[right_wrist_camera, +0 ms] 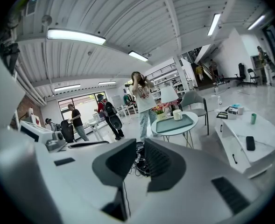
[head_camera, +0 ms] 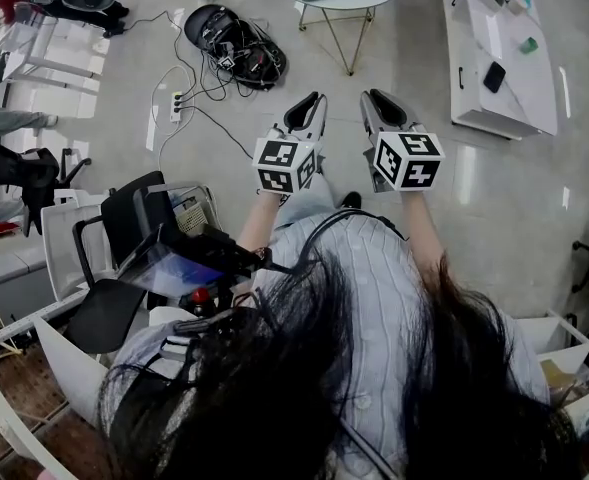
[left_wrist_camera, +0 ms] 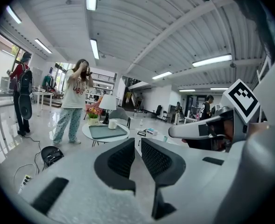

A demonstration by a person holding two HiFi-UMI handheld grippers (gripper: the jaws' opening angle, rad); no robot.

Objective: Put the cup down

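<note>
Both arms are stretched straight out in front of the body, forearms roughly parallel, with the left hand-held gripper [head_camera: 312,103] and the right hand-held gripper [head_camera: 376,100] side by side, close but not touching, over the bare floor [head_camera: 494,198]. Both point forward and away from the person, marker cubes up top near the hands, tips leaning in toward each other a bit. In the left gripper view the left one's jaws are pretty much together with only a thin slit between the pads and nothing in it; the right gripper view shows the same, pads closed up and nothing caught between them. So neither is holding anything. The cup [right_wrist_camera: 177,115] is nowhere near them: it's well ahead on the round worktop [right_wrist_camera: 193,125], sitting at the far edge of a grey-green tray [right_wrist_camera: 174,123], next to a lamp [right_wrist_camera: 168,95] and some flowers [right_wrist_camera: 159,109]. It's white and stands upright, long axis vertical, open end up; it's too small to tell which way the handle faces. You can also spot it in the left gripper view, same place on the tray. A person [right_wrist_camera: 142,97] stands just behind that worktop, and a long white worktop [right_wrist_camera: 263,134] sits off to the right of it.
</note>
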